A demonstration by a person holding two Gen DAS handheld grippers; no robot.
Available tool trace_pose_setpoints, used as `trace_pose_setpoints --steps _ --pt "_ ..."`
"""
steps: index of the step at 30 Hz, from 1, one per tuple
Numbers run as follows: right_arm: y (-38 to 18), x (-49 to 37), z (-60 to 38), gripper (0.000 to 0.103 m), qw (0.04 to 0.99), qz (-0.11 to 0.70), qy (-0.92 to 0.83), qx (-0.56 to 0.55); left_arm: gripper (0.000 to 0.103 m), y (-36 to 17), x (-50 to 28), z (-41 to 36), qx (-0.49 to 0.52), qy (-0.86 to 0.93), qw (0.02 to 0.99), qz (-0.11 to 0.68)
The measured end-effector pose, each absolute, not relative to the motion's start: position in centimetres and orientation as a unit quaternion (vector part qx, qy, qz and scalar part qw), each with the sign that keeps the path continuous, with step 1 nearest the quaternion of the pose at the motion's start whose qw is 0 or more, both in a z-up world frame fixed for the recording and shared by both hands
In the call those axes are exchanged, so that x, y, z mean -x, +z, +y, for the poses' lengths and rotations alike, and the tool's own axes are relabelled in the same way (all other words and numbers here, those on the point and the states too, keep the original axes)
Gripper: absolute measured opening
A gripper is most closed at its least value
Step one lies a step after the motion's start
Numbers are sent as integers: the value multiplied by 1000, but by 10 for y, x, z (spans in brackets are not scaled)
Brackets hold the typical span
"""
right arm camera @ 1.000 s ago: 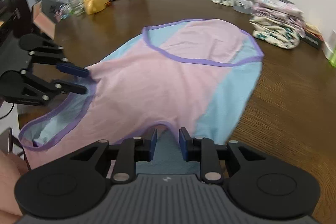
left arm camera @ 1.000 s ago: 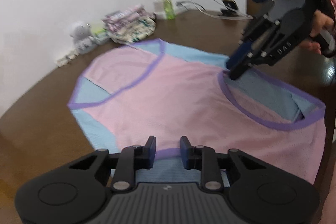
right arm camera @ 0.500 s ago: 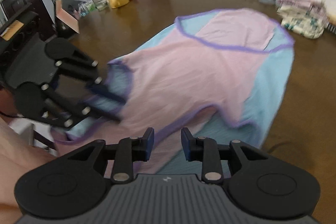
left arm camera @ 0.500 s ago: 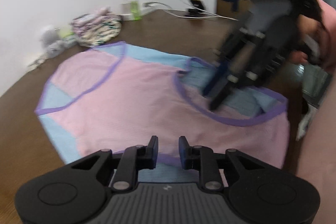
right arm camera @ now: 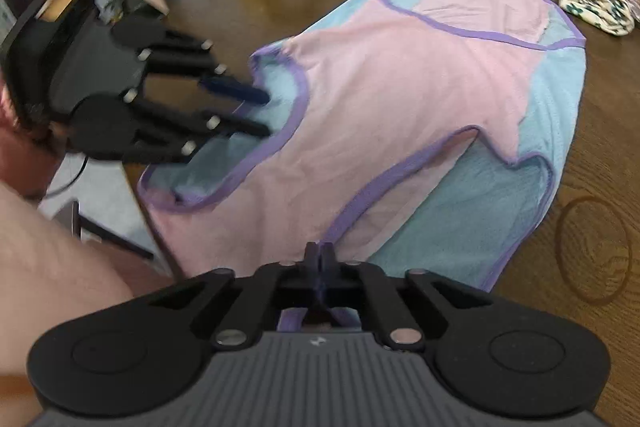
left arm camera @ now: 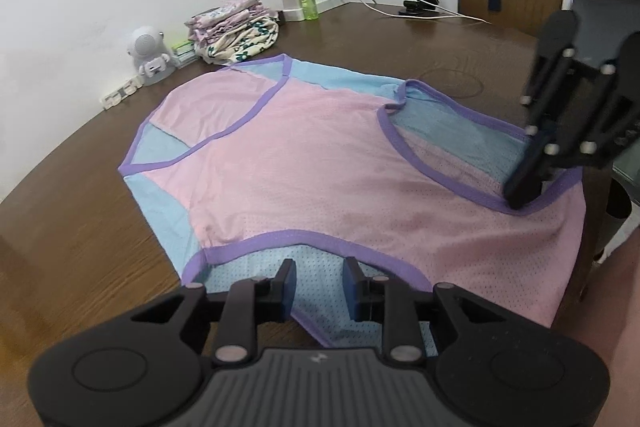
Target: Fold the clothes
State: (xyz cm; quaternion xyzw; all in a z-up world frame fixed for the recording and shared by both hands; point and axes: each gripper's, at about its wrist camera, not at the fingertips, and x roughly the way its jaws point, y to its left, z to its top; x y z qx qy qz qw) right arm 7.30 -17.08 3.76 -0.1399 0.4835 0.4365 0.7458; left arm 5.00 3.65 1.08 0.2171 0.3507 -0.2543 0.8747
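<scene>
a pink and blue vest [left arm camera: 320,163] with purple trim lies spread flat on the brown table [left arm camera: 80,235], its near edge reaching the table's rim. we hold a gripper in each hand. the right gripper [right arm camera: 322,259] has just been closing; its jaws are now pressed together on the purple edging of the opening at the vest's near right side, so we read the cloth as pinched there. the left gripper [left arm camera: 318,281] has its jaws a narrow way apart over the blue mesh inside the opening on the near left; the cloth lies between and under them, but the pads do not look to be pressing it, so we judge that side not yet gripped. far left on the table sit a stack of folded clothes [left arm camera: 234,27] and a small white toy [left arm camera: 150,57], well apart from the vest.

we judge the step in hand to be taking hold of two edges before the first fold. the next move calls for the left jaws to close on the trim, then for both hands to lift together and carry the near part over toward the far side, keeping the cloth even so it does not bunch.
</scene>
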Motion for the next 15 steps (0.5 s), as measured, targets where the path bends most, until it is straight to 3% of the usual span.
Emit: trace_pose_setpoints --steps 5,7,8,9,11,13,15 --pt "39 -62 -182 0 752 490 420 135 23 10 -47 37 -215 -244 880 345" --pt "37 -61 -185 5 755 494 415 116 24 10 -45 37 -213 -240 882 346" --pt "39 -61 -189 12 760 490 415 101 28 11 -43 38 -213 -237 883 346" --pt "42 -61 -191 25 766 483 414 88 30 11 -42 39 -213 -233 883 347" --pt "46 -59 -192 34 776 471 411 78 29 12 -38 41 -212 -227 885 347" --pt "43 -57 -189 32 778 470 409 80 29 11 -33 42 -215 -223 885 347" --pt "37 -55 -186 17 776 477 404 91 28 12 -28 44 -217 -220 885 348"
